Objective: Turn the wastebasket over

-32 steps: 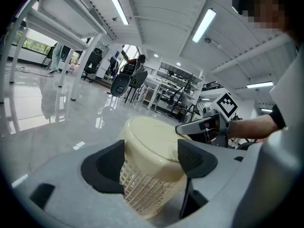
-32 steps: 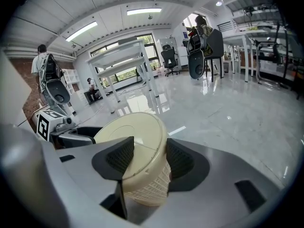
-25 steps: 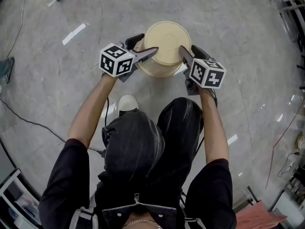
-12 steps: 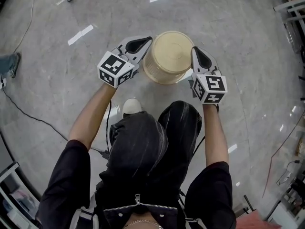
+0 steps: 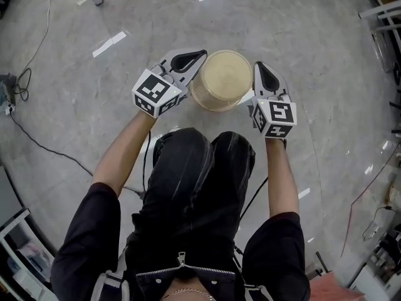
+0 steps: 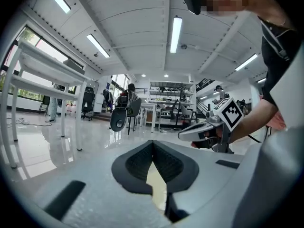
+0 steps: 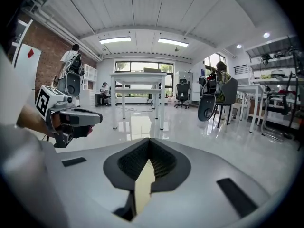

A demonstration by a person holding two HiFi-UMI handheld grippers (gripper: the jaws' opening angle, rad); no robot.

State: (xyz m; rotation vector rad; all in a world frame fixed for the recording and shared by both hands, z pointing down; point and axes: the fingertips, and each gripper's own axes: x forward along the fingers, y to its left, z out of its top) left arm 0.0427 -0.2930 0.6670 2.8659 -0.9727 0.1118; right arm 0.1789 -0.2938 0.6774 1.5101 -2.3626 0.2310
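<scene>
Cream round plastic wastebasket (image 5: 220,79) held over grey polished floor (image 5: 301,30), ahead of person's knees, flat round end facing up. Left claw (image 5: 195,58) pinches its left side, right claw (image 5: 260,74) its right side. Each gripper view shows cream wall nipped between jaws.

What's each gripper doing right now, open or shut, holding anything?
Left gripper: shut on the wastebasket, at its left side.
Right gripper: shut on the same wastebasket, at its right side.
</scene>
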